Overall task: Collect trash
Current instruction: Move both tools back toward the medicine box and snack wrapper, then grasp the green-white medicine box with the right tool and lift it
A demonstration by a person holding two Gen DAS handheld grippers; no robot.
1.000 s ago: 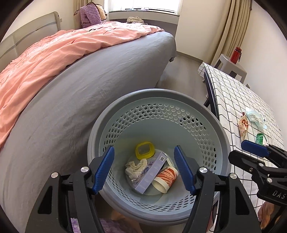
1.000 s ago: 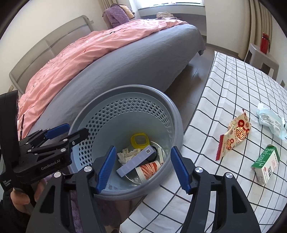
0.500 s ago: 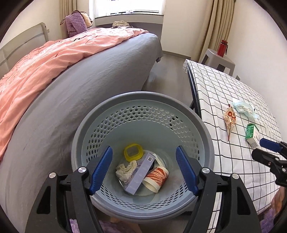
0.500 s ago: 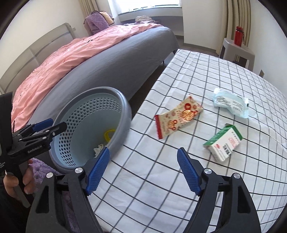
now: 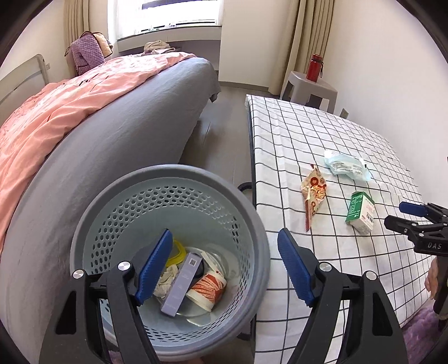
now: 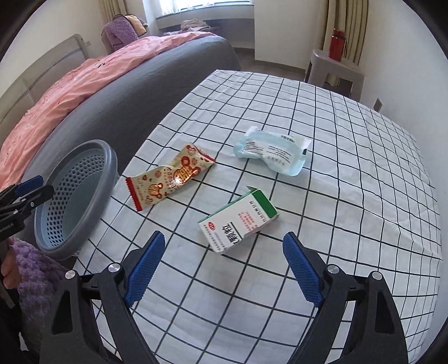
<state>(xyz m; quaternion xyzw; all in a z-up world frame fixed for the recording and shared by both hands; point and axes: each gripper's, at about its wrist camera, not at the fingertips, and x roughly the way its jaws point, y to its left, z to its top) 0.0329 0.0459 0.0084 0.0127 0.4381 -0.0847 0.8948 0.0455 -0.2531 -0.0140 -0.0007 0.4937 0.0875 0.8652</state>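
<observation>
This is a bedroom in a home. A large bed (image 5: 117, 134) with a grey sheet and a rumpled pink duvet (image 5: 56, 112) fills the left of both views, its pale headboard (image 6: 42, 72) at the upper left, and beige curtains (image 5: 305, 36) frame a bright window (image 5: 168, 14) at the top. At the upper right a red water bottle (image 5: 313, 67) stands on a small grey stool (image 5: 308, 89) by the wall, and a low surface with a white checked cloth (image 6: 336, 156) sits beside the bed.
</observation>
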